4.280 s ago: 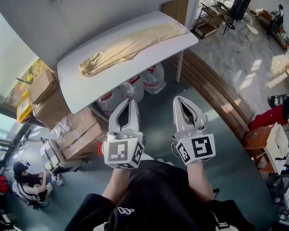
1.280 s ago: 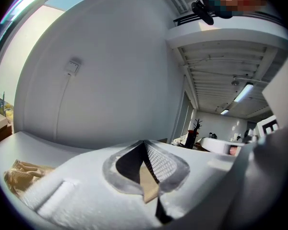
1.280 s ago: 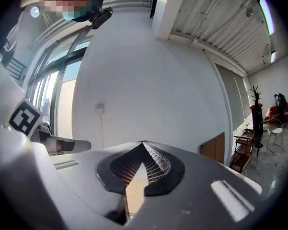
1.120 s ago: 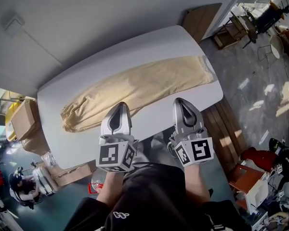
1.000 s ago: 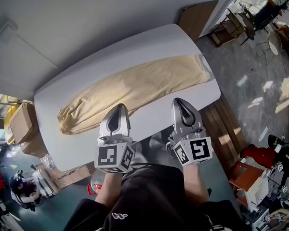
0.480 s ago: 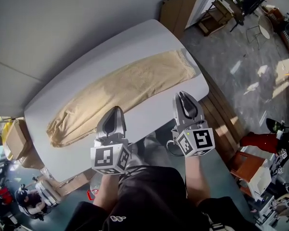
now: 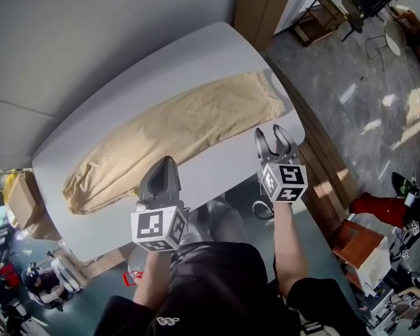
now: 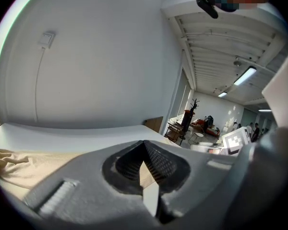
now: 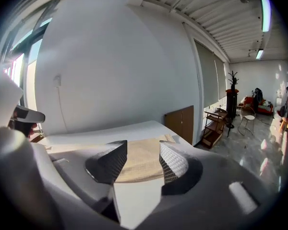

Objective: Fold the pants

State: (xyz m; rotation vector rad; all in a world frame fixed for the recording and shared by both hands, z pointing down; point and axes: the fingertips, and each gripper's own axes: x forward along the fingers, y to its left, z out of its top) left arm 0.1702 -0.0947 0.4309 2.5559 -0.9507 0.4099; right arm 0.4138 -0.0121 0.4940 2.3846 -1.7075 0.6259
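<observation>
Tan pants (image 7: pixel 175 128) lie stretched out along the white table (image 7: pixel 126 68), waist at the right end and cuffs at the left. My left gripper (image 7: pixel 165 163) is shut and empty, hovering at the table's near edge beside the legs. My right gripper (image 7: pixel 273 133) is open after its jaws have just been opening, with nothing between them; it hangs over the near edge just short of the waist. In the left gripper view the shut gripper (image 8: pixel 144 145) points over the table, with the pants (image 8: pixel 19 164) at the left. The right gripper view shows the open gripper (image 9: pixel 143 143) framing the pants (image 9: pixel 141 166) beyond.
Cardboard boxes (image 7: pixel 17 201) stand on the floor past the table's left end. A wooden panel (image 7: pixel 262 9) leans at the far right corner, and wooden planking (image 7: pixel 322 152) runs along the table's right side. A person (image 7: pixel 38 282) sits at the lower left. A wall runs behind the table.
Both grippers have moved forward and down toward the table. The right one went further, toward the waist end, and its jaws went from shut to open. The left stayed shut.
</observation>
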